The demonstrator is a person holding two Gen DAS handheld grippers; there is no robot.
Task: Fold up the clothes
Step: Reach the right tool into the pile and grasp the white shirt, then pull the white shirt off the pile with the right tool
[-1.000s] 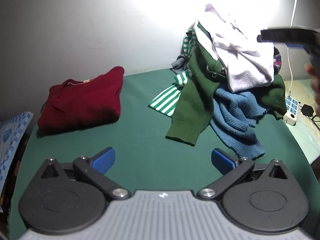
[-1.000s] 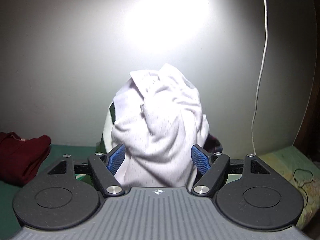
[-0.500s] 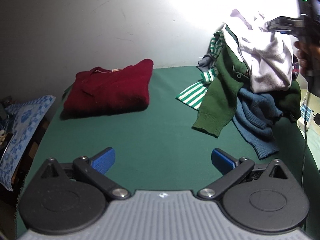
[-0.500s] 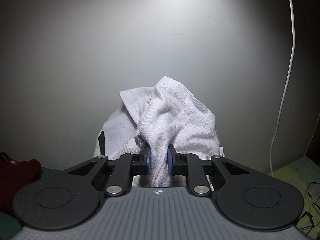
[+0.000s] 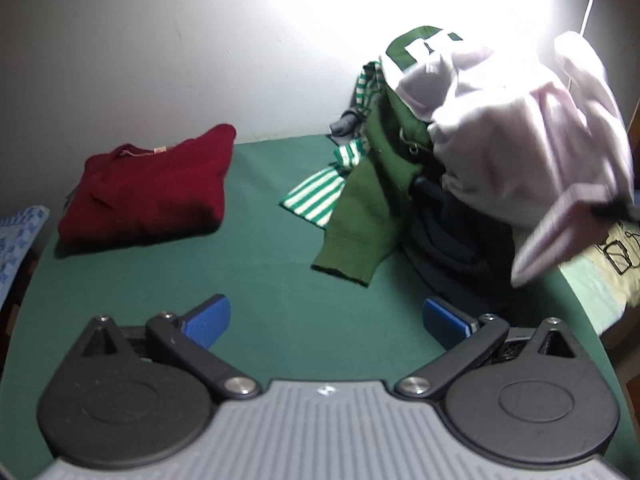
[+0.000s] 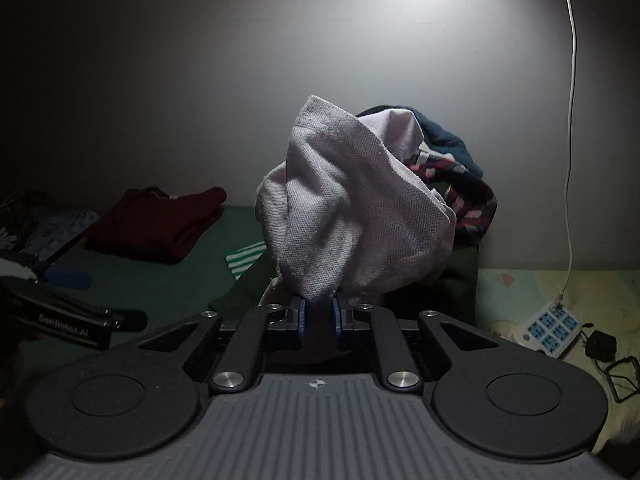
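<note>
Above green table (image 5: 260, 256), right gripper (image 6: 319, 316) closing on white garment (image 6: 360, 208), angled downward

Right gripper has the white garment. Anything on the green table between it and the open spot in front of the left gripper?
Nothing visible. The green table lies bare between the red sweater and the pile's green sleeve. The white garment is pinched in the closing right gripper; the left gripper is open.

The right tool (image 6: 319, 317) is closing on a white garment (image 6: 352, 208) bunched between its pads.
</note>
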